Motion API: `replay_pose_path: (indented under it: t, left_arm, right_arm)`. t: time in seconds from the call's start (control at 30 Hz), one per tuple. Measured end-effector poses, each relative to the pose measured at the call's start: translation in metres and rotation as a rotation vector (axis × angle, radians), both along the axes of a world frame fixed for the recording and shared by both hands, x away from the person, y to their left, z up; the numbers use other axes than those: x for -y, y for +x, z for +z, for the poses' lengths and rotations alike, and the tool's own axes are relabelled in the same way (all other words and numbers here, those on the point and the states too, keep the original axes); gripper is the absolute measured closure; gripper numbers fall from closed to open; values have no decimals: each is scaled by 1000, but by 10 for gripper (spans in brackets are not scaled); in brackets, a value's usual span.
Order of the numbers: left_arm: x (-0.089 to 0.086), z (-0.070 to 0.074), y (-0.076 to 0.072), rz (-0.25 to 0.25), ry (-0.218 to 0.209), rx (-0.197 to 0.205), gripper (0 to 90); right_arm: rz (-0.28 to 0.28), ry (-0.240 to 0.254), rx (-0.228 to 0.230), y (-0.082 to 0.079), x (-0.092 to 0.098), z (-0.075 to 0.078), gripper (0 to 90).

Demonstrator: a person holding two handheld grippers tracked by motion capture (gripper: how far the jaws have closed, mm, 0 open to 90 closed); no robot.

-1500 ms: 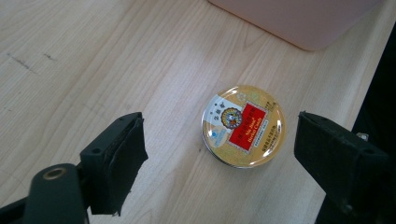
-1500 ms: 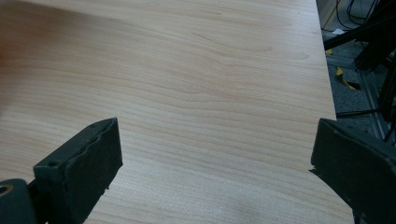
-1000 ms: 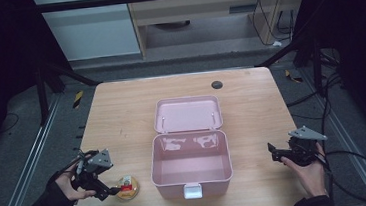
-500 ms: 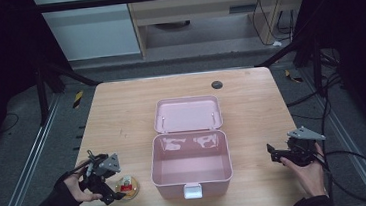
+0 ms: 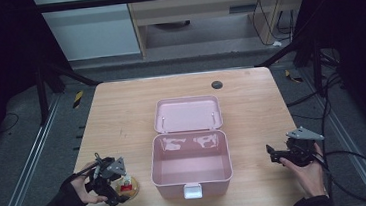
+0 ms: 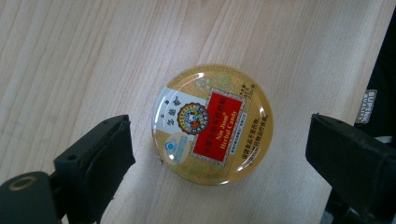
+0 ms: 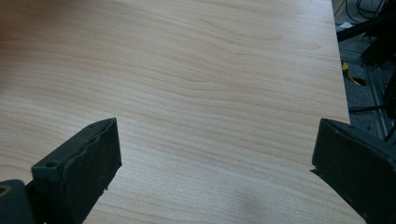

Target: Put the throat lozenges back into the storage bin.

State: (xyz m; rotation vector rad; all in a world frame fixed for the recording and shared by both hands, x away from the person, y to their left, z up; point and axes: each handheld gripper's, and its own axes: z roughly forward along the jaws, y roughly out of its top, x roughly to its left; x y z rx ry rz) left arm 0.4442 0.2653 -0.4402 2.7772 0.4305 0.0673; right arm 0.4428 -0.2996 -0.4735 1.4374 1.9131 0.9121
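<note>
Round gold tin [image 6: 212, 123]: lies flat on the wooden surface [image 5: 121, 113] near its front left corner, left of the open pink box [image 5: 191, 165]. Red label reads "Nin Jiom Herbal Candy", legible in the left gripper view; the high view gives colour alone. Left tongs [image 6: 219, 158]: spread wide, straddling the tin, not touching. Right tongs [image 7: 215, 172]: spread wide over bare wood, right of the box. Tag at surface edge: "SUPENK" [image 6: 370, 106].

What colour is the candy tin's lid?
Gold with a red label panel on the candy tin; clearest in the left gripper view.
</note>
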Motion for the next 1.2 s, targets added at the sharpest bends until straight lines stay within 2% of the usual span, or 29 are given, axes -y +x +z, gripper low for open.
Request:
replay_pose_path:
  t: [0.8,1.2]
  left_arm:
    - [10,-19,4,-10,53,-21,113]
    - [13,-23,5,-11,86,-14,186]
  right_arm:
    - [6,-10,-8,0,-1,-1,16]
    - [10,-10,-6,0,-1,-1,16]
